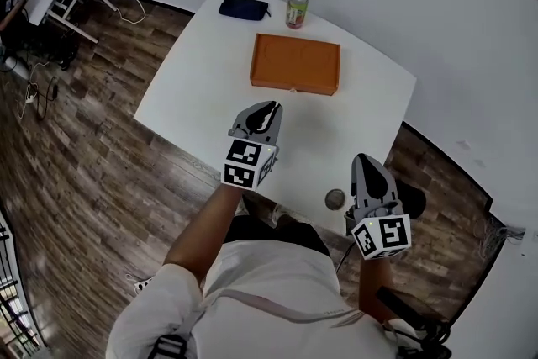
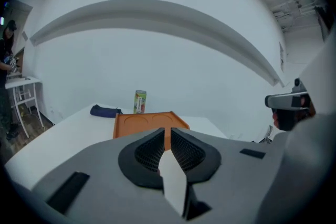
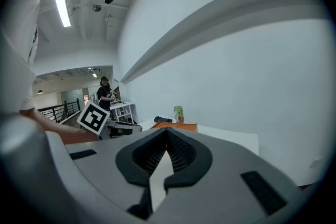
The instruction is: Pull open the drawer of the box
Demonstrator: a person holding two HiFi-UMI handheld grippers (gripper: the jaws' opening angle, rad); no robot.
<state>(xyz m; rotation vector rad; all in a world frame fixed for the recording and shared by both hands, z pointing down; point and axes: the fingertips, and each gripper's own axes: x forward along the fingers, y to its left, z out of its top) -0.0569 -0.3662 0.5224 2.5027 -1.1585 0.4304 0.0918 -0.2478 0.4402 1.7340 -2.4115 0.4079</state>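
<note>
Orange box (image 1: 295, 63) closed, contents hidden; can (image 1: 297, 9), dark pouch (image 1: 244, 7) beyond it.

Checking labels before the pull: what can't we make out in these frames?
- Drawer front of the orange box: in the left gripper view the left gripper covers it with its own jaws; in the head view any handle is too small to tell.
- Print on the can: too small in every view.
- Round grey thing by the right gripper: head view, too small to identify.
</note>
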